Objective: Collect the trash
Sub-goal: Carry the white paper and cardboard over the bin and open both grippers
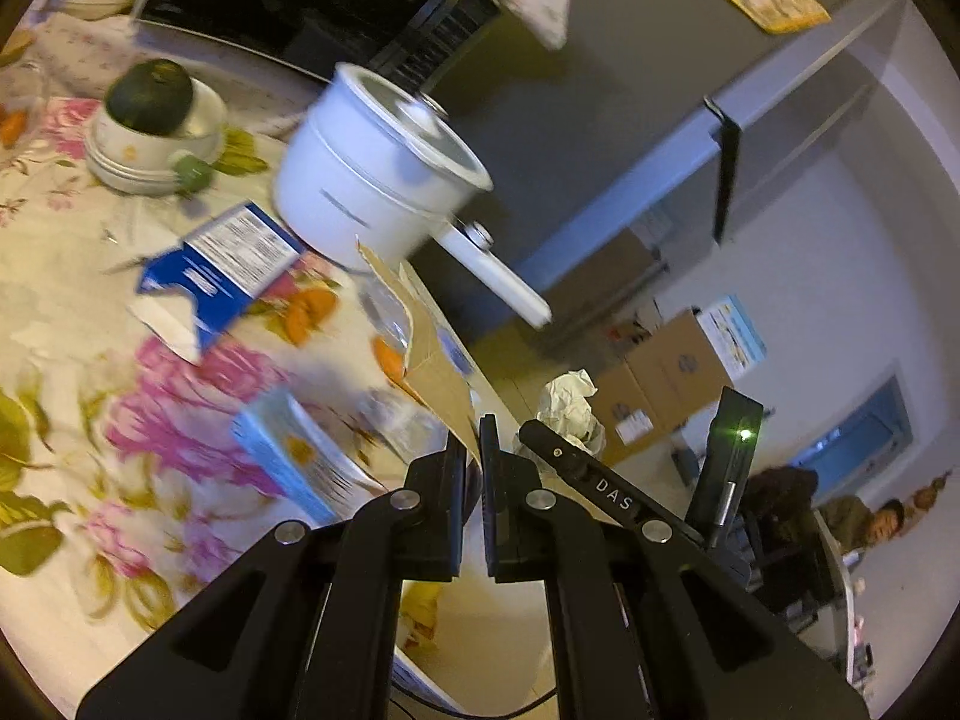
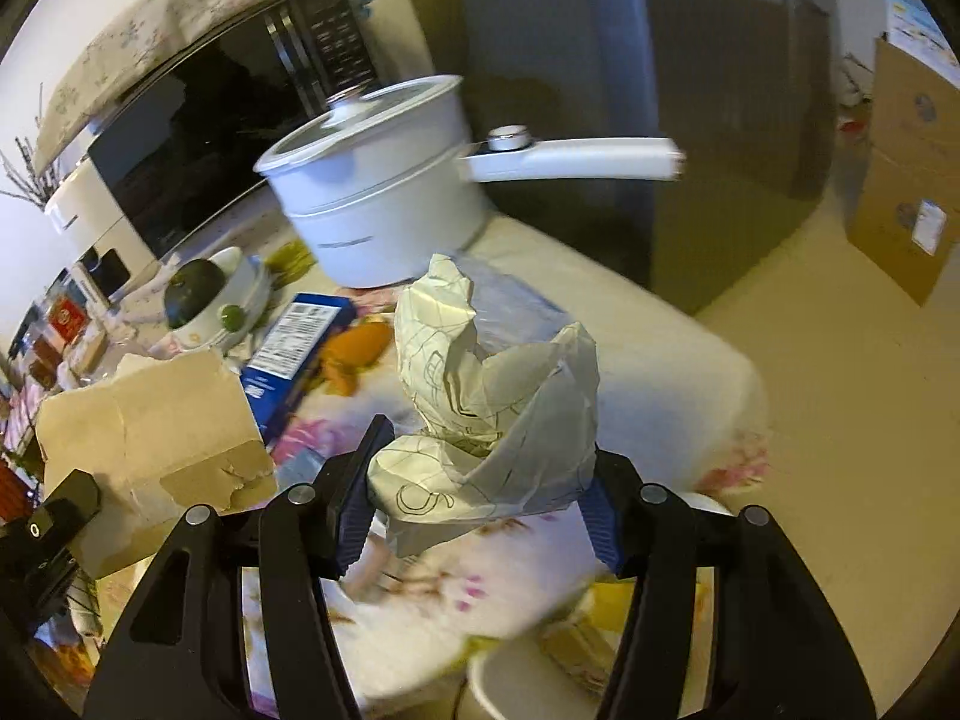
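The left gripper (image 1: 474,438) is pinching a torn cardboard piece (image 1: 441,381) by its edge while the right gripper (image 2: 480,480) is clamping crumpled paper (image 2: 480,396) over the floral table (image 1: 78,420), so both should be carried steadily, squeezing firmly.

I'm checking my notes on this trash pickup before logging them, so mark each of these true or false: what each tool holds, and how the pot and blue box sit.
1. The right tool grips crumpled paper. True.
2. The left tool is wide open and empty. False: it is shut on a torn cardboard piece.
3. The white pot has its lid on. True.
4. The blue box stands inside the pot. False: it lies on the floral tablecloth beside it.
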Motion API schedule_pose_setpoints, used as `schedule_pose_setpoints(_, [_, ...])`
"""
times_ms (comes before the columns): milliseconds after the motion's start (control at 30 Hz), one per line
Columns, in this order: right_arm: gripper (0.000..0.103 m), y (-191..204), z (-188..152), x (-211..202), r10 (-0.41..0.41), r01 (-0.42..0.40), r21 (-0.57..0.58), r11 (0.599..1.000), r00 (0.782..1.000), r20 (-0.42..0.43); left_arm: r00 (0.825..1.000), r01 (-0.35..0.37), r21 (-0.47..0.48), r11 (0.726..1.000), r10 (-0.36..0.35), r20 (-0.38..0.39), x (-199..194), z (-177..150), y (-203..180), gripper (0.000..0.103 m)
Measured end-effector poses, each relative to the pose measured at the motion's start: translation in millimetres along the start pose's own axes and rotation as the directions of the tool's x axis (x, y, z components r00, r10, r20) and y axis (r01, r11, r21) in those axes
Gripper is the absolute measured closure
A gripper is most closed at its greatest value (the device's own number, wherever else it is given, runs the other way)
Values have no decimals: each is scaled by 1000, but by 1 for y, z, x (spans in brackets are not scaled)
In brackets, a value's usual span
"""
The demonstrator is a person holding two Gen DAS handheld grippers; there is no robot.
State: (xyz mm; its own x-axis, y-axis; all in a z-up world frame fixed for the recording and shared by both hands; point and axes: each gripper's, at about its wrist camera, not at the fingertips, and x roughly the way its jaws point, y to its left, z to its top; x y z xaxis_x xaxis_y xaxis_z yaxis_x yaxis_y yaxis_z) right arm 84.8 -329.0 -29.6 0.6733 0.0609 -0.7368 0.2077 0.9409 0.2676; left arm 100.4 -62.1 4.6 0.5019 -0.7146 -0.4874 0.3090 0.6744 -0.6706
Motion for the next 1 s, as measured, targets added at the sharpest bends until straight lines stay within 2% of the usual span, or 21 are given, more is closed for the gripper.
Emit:
schedule_pose_setpoints(200, [48, -41, -18, -26, -54, 54, 26, 998, 999, 4, 991, 37, 20, 999, -34, -127, 26, -20, -28, 99])
schedule_pose_setpoints(567, [47, -101, -58, -46, -139, 143, 62, 988, 989, -57, 954, 58, 63, 996, -37, -297, 63, -66, -63, 98])
schedule_pose_setpoints(733, [46, -112, -73, -44, -165, 171, 48, 984, 981, -98, 928, 40, 79, 996, -7, -373, 81, -84, -71, 98])
schedule_pose_setpoints(1000, [37, -117, -88, -36, -188, 194, 32, 980, 971, -148, 872, 6, 80, 997, 34, -489, 110, -105, -69, 98])
